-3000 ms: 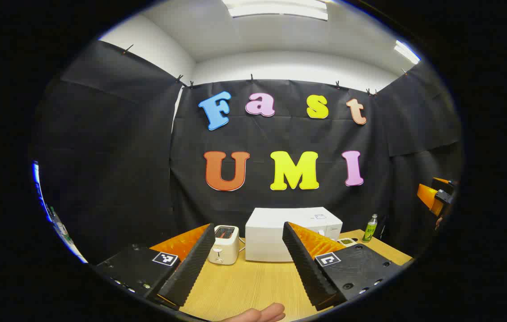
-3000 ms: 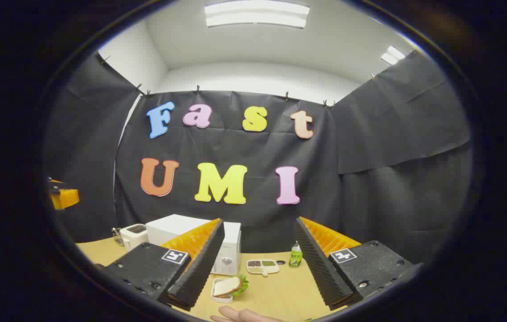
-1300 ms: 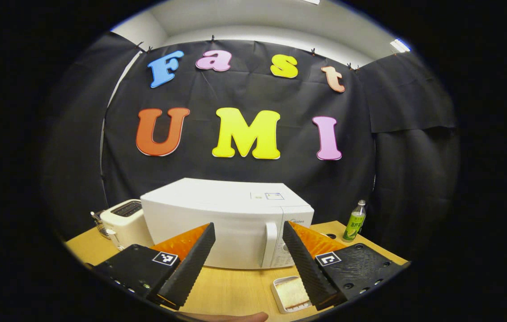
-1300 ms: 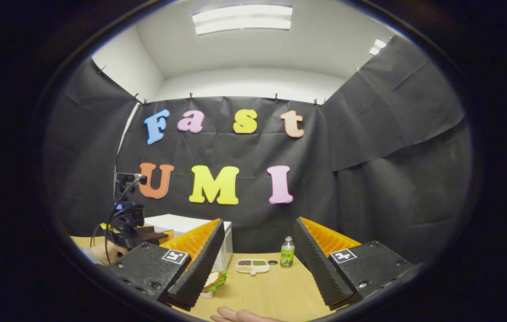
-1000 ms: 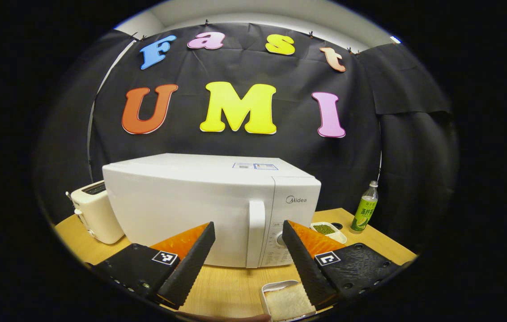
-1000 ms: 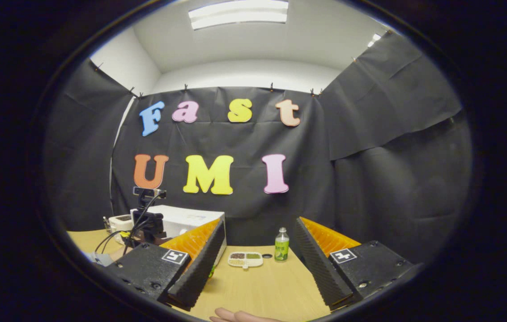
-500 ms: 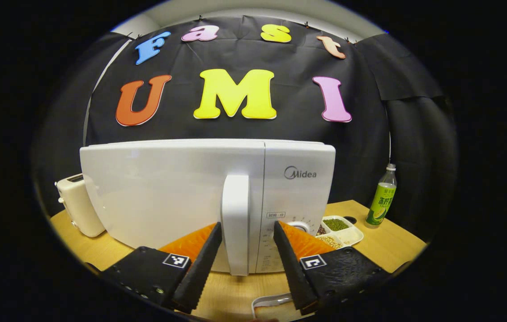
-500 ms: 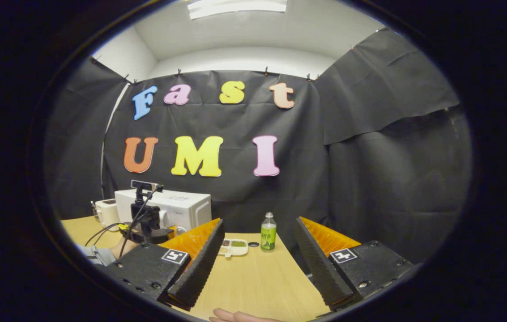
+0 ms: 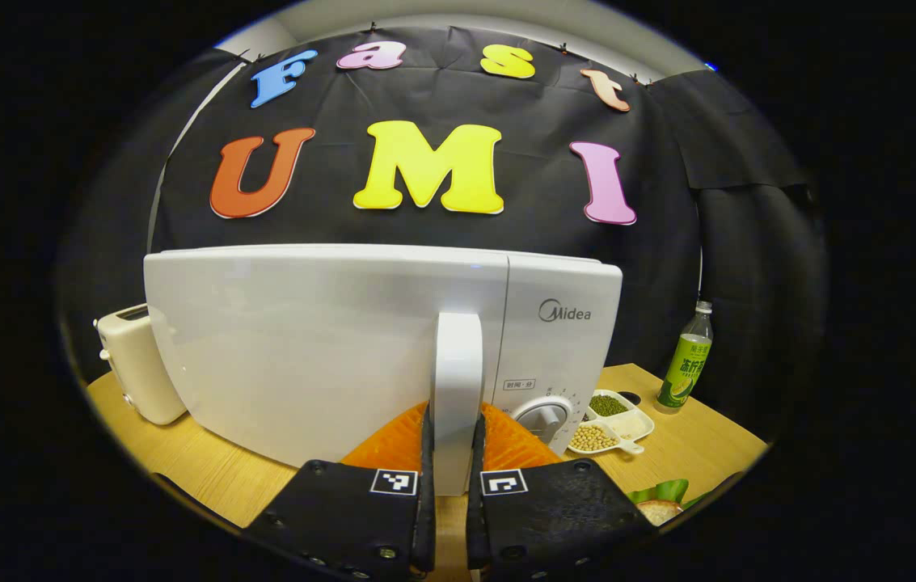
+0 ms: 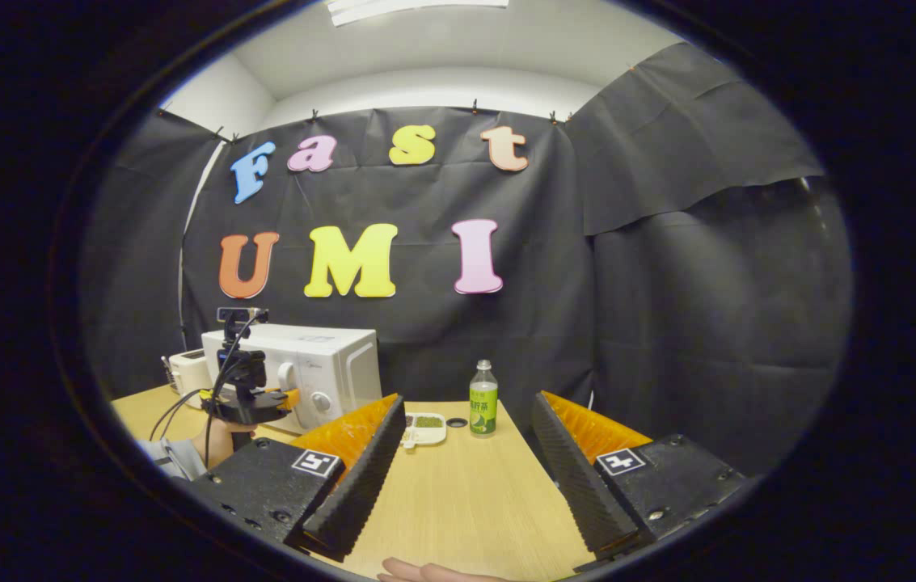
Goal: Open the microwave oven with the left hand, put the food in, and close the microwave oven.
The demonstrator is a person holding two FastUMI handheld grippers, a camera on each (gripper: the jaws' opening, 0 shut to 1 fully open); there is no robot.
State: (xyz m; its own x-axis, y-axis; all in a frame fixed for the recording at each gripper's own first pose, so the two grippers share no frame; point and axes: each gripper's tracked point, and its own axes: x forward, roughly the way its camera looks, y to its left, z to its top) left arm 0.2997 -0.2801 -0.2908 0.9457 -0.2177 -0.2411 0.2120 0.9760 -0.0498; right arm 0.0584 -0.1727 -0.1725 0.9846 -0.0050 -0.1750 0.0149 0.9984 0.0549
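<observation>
Closing since half a second ago, left tool (image 9: 449, 453) now clamps the upright microwave handle (image 9: 457, 388) at 12 o'clock; right tool (image 10: 466, 453) gapes, idle.

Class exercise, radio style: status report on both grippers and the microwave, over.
Left gripper shut on microwave handle, door not yet open. Right gripper open, hovering over table. Nothing blocking the door.

Left gripper view: we sit close against the microwave oven (image 9: 360, 339), facing its door head-on, handle (image 9: 457, 396) at 6 o'clock. Right gripper view: we look from farther back and low over the surface (image 10: 466, 493) toward the booth wall; same microwave oven (image 10: 304, 372) at 9 o'clock, with the green bottle (image 10: 483, 400) shared too.
</observation>
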